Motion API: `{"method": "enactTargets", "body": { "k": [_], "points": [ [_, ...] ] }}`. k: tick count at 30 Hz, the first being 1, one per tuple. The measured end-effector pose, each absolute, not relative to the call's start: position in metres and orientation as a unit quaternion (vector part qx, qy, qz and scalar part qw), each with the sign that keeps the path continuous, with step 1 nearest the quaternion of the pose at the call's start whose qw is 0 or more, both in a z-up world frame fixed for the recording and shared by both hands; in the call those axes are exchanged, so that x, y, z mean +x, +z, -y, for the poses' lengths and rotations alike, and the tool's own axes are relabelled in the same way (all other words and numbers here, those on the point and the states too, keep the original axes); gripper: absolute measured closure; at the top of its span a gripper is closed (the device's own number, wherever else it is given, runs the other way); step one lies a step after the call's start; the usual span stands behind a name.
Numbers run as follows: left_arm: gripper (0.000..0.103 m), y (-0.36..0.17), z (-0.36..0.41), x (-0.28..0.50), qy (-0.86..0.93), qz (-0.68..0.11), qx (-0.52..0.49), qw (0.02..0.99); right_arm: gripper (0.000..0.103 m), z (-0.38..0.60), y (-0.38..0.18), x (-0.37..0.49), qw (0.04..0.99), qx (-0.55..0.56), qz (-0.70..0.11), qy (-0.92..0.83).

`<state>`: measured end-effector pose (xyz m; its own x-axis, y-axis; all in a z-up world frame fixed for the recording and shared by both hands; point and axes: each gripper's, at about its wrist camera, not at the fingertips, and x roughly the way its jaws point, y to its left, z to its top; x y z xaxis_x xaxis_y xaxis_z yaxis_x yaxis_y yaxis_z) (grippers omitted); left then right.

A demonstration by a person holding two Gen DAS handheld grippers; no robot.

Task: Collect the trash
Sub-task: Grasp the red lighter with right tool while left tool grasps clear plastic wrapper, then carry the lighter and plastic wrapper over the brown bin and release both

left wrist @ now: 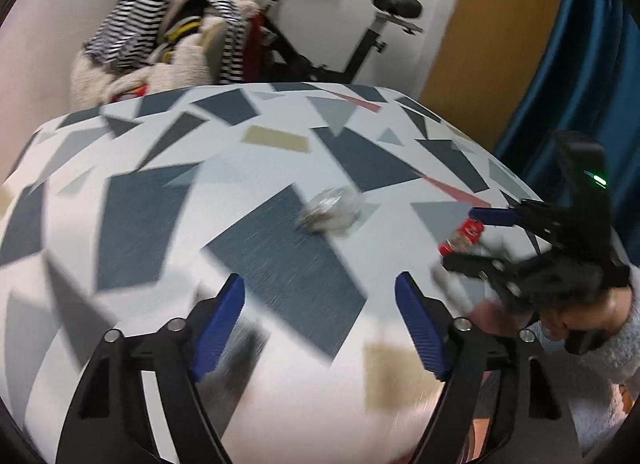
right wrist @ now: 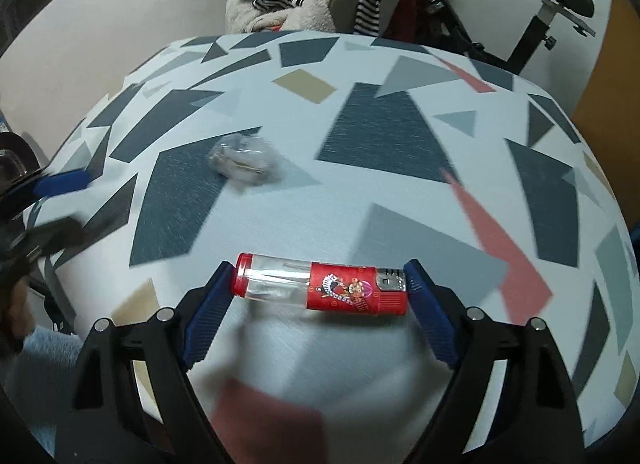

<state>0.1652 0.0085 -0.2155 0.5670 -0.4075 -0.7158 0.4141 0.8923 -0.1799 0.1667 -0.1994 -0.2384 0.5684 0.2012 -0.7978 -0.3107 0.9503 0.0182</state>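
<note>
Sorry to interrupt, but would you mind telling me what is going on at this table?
A person is clearing trash off a patterned table with a gripper in each hand. The right gripper has a small bottle with a red label lying crosswise between its fingers, which reach both ends; a firm grip cannot be confirmed. The left gripper is open and empty, aimed towards a crumpled clear wrapper lying on the table ahead of it.

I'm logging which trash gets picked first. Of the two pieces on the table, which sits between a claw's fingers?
The red-capped clear bottle, lying on its side between the right claw fingers. The crumpled clear wrapper lies alone farther out, no claw around it.
</note>
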Motion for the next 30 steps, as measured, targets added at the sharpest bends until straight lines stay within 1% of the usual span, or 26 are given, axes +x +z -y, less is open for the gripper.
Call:
{"method": "enactTargets", "body": {
  "k": [3,5,10,12,13,14,16,21,30],
  "points": [
    [0.032,-0.216,0.012,0.189,-0.246,-0.409,0.000,0.879,0.019,0.205,-0.231,0.159,0.889,-0.092,-0.425,0.141],
    [0.040,-0.220,0.022,0.210,-0.241,-0.421,0.000,0.874,0.019,0.214,-0.228,0.157,0.892,-0.095,-0.418,0.144],
    [0.041,-0.230,0.039,0.245,-0.227,-0.449,0.008,0.864,0.019,0.233,-0.220,0.152,0.898,-0.072,-0.410,0.143],
    [0.045,-0.237,0.046,0.250,-0.223,-0.461,0.029,0.859,0.019,0.237,-0.219,0.152,0.899,-0.068,-0.410,0.141],
    [0.060,-0.240,0.048,0.252,-0.223,-0.466,0.036,0.856,0.019,0.239,-0.218,0.152,0.899,-0.065,-0.410,0.141],
    [0.071,-0.243,0.050,0.251,-0.227,-0.468,0.045,0.853,0.019,0.240,-0.217,0.152,0.899,-0.064,-0.410,0.141],
    [0.076,-0.241,0.049,0.245,-0.241,-0.458,0.042,0.855,0.019,0.243,-0.215,0.149,0.899,-0.060,-0.409,0.141],
    [0.076,-0.227,0.046,0.214,-0.263,-0.444,0.039,0.856,0.019,0.247,-0.210,0.139,0.901,-0.056,-0.402,0.151],
    [0.076,-0.187,0.025,0.117,-0.280,-0.405,0.019,0.870,0.019,0.235,-0.203,0.111,0.899,-0.062,-0.395,0.176]
  ]
}}
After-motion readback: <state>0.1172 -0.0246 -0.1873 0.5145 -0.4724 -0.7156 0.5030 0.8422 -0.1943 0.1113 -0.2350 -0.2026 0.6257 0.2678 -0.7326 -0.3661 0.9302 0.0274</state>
